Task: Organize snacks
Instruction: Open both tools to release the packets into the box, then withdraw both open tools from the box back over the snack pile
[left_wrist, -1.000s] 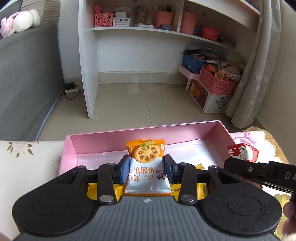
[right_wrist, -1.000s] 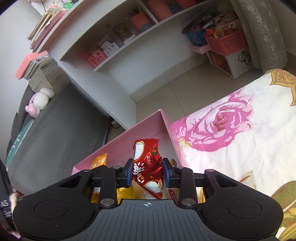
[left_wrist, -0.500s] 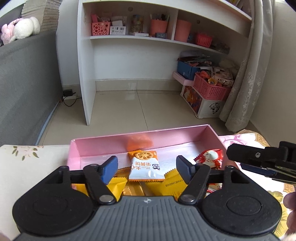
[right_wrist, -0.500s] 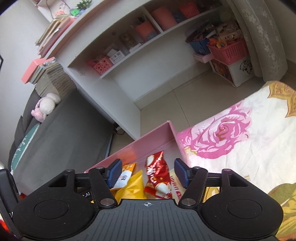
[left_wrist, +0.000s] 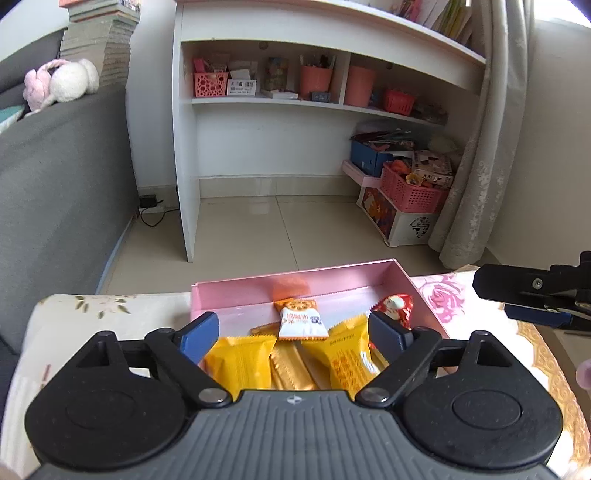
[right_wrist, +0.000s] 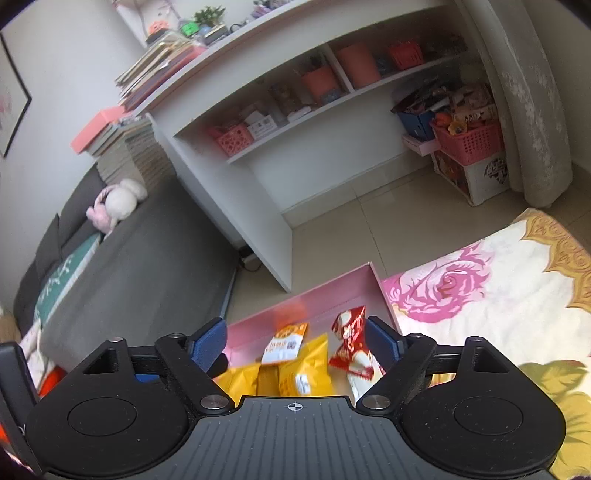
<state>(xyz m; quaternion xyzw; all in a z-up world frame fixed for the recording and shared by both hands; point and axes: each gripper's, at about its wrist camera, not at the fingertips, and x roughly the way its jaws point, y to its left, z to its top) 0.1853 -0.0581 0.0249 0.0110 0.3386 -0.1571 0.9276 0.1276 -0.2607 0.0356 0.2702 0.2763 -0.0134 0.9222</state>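
Observation:
A pink box (left_wrist: 332, 278) (right_wrist: 332, 291) sits on the flowered tablecloth and holds several snack packs. An orange-and-white biscuit pack (left_wrist: 301, 319) (right_wrist: 282, 343) lies on top of yellow packs (left_wrist: 240, 363) (right_wrist: 304, 369). A red-and-white candy pack (left_wrist: 395, 306) (right_wrist: 351, 343) rests at the box's right side. My left gripper (left_wrist: 291, 330) hovers above the box, its jaws opening, nothing between them. My right gripper (right_wrist: 295, 338) also hangs over the box with its jaws opening and empty; it shows at the right edge of the left wrist view (left_wrist: 532, 295).
The flowered tablecloth (right_wrist: 480, 295) spreads to the right of the box. Beyond the table edge lie a tiled floor (left_wrist: 277, 229), a white shelf unit (left_wrist: 258, 110), a grey sofa (left_wrist: 55, 184), pink baskets (left_wrist: 413, 188) and a curtain (left_wrist: 491, 147).
Both grippers let go of their packs and opened: the biscuit pack and the red pack now lie in the pink box. Both grippers rose and drew back from the box.

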